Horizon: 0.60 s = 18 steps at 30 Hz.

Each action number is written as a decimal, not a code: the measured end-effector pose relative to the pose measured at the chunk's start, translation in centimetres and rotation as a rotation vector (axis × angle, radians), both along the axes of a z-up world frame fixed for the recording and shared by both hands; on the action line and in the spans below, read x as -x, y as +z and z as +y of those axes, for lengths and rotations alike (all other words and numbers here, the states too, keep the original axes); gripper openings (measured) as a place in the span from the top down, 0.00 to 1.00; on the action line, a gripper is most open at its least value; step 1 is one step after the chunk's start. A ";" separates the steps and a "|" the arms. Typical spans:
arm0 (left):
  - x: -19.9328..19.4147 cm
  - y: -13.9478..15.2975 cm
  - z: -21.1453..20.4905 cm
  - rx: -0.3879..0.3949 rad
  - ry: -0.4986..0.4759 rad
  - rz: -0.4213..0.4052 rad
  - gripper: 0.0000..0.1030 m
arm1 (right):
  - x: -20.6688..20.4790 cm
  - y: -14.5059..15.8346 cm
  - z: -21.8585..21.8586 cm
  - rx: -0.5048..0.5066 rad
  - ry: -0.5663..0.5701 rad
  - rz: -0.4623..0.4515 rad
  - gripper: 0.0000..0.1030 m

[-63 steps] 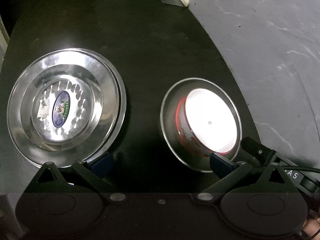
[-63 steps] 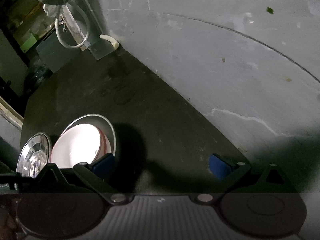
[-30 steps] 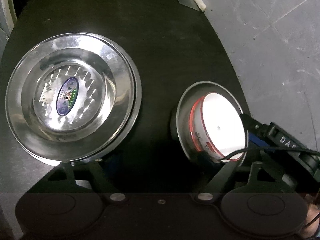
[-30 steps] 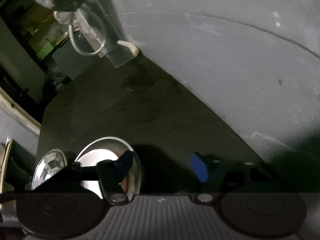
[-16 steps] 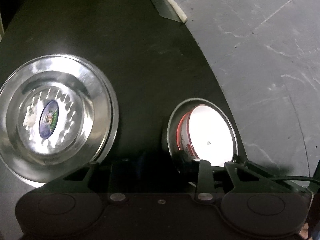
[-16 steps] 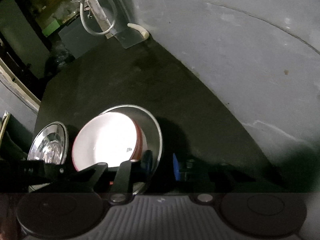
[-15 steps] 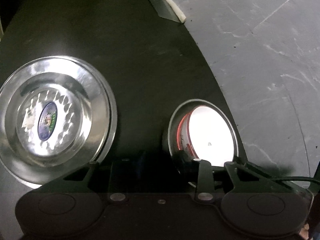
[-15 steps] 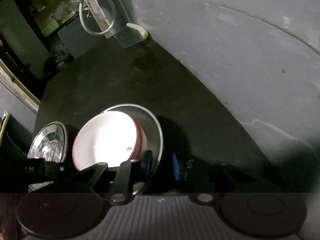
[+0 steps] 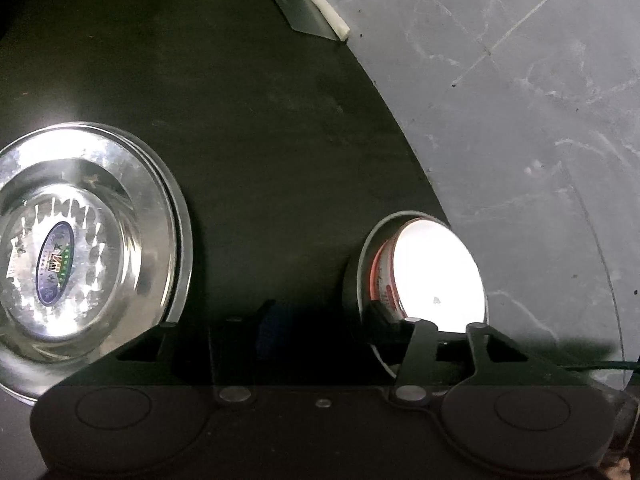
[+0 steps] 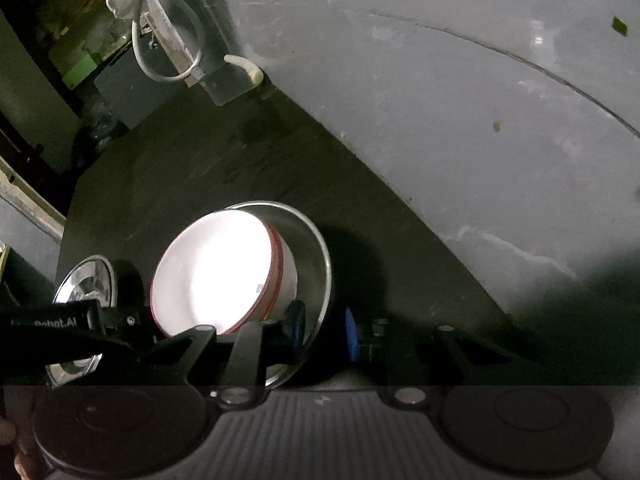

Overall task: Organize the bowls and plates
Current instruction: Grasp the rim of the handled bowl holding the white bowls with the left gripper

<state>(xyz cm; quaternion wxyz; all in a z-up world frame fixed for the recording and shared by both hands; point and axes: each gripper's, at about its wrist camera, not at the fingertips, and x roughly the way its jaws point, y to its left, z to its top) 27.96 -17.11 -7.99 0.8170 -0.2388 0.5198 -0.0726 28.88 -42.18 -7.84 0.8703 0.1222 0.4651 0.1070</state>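
Stock on our dark mat (image 9: 260,140): one stack of steel plates (image 9: 80,240) at the left, nested and lying flat; one steel bowl (image 10: 312,248) near the mat's right edge, with a white bowl with a red rim (image 10: 212,268) sitting inside it. Right gripper (image 10: 322,334): we have its jaws pinched on the steel bowl's near rim, one blue pad inside the wall and one outside, so we count that bowl as grasped. Left gripper (image 9: 320,320): its jaws stand part-way apart, one finger reaching the steel bowl's near rim, the other over bare mat; we cannot tell whether it grips anything. Progress, as we judge it: plates gathered, bowls nested, both groups well apart on the mat. Remaining, in our estimate: carrying the nested bowls to their final place, perhaps beside or onto the plates.
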 end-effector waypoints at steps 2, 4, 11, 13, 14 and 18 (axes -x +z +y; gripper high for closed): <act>-0.2 0.0 -0.2 -0.001 -0.007 0.000 0.52 | -0.1 0.0 -0.2 -0.008 -0.004 0.002 0.74; -0.3 0.1 -0.2 0.003 -0.013 -0.003 0.56 | -0.2 -0.1 -0.3 -0.016 -0.010 0.002 0.74; 0.2 -0.1 0.4 0.031 -0.016 -0.012 0.63 | -0.4 -0.2 -0.4 -0.045 -0.009 -0.001 0.84; 0.2 0.0 0.3 0.050 -0.025 -0.019 0.76 | -0.4 -0.1 -0.2 -0.039 -0.003 -0.005 0.84; 0.2 0.1 0.2 0.056 -0.036 -0.026 0.79 | -0.5 -0.1 0.0 -0.033 -0.002 -0.006 0.84; 0.1 0.4 -0.2 0.053 -0.057 -0.038 0.86 | -0.4 0.0 0.0 -0.037 -0.007 -0.005 0.84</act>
